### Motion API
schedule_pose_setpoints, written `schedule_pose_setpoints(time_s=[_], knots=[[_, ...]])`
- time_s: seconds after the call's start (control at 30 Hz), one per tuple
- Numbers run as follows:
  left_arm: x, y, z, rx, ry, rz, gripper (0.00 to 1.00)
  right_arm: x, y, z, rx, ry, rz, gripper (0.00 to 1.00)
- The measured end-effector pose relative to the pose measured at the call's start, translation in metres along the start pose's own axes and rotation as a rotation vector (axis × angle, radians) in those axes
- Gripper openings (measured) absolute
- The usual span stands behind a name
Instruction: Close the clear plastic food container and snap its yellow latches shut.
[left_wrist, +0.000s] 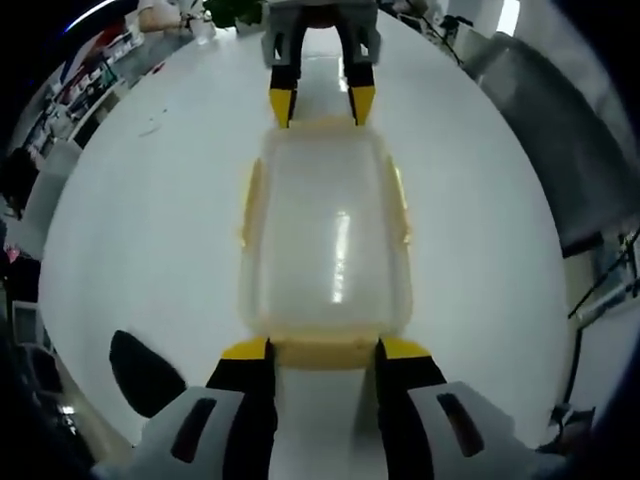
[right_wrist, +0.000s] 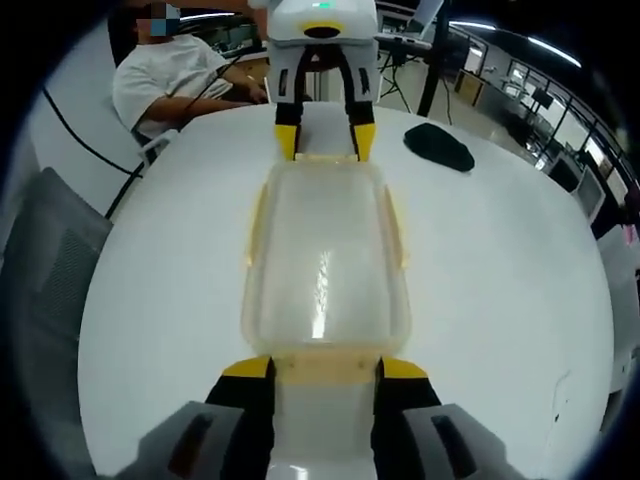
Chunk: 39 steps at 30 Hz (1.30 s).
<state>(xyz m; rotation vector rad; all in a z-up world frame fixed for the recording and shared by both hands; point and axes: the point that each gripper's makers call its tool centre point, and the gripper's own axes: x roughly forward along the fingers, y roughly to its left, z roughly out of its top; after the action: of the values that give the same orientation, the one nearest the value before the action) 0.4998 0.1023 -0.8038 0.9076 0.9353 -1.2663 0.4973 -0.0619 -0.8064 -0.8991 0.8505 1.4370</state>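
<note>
Left gripper view: a clear, round-cornered plastic container (left_wrist: 325, 240) with its lid on lies flat on the glossy white surface (left_wrist: 150, 230), its long axis running between the two tools. The left tool (left_wrist: 325, 349) and right tool (right_wrist: 325, 368) stand open at opposite short ends, yellow tips flanking the yellow end latches (left_wrist: 325, 352), clamping nothing.

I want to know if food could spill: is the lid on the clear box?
Yes, the lid lies flat on the clear box on the white table. Whether its yellow latches are snapped, cannot tell.
</note>
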Motion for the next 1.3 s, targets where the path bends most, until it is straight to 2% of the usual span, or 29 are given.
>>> schedule_pose_setpoints(time_s=[0.07,0.13,0.2,0.27,0.7,1.0,1.3], knots=[[-0.001,0.0,0.002,0.013,0.001,0.013,0.36,-0.001,0.001,0.0,0.005,0.011,-0.009,0.35],[-0.002,0.002,0.003,0.034,0.033,0.041,0.36,-0.001,0.0,0.0,0.008,0.016,-0.018,0.35],[-0.005,0.002,0.009,0.026,0.029,0.042,0.36,-0.004,-0.001,-0.003,-0.012,0.037,-0.039,0.35],[-0.009,0.001,0.013,0.037,0.026,0.041,0.36,-0.005,0.002,-0.006,-0.008,0.038,-0.029,0.35],[-0.026,-0.006,0.026,0.035,0.058,0.046,0.36,-0.031,0.008,-0.001,-0.022,0.022,-0.05,0.35],[-0.041,-0.008,0.039,0.043,0.062,0.077,0.36,-0.052,0.01,0.001,-0.028,0.01,-0.077,0.35],[-0.052,-0.013,0.06,0.053,0.055,0.106,0.36,-0.069,0.013,-0.007,-0.034,0.011,-0.091,0.35]])
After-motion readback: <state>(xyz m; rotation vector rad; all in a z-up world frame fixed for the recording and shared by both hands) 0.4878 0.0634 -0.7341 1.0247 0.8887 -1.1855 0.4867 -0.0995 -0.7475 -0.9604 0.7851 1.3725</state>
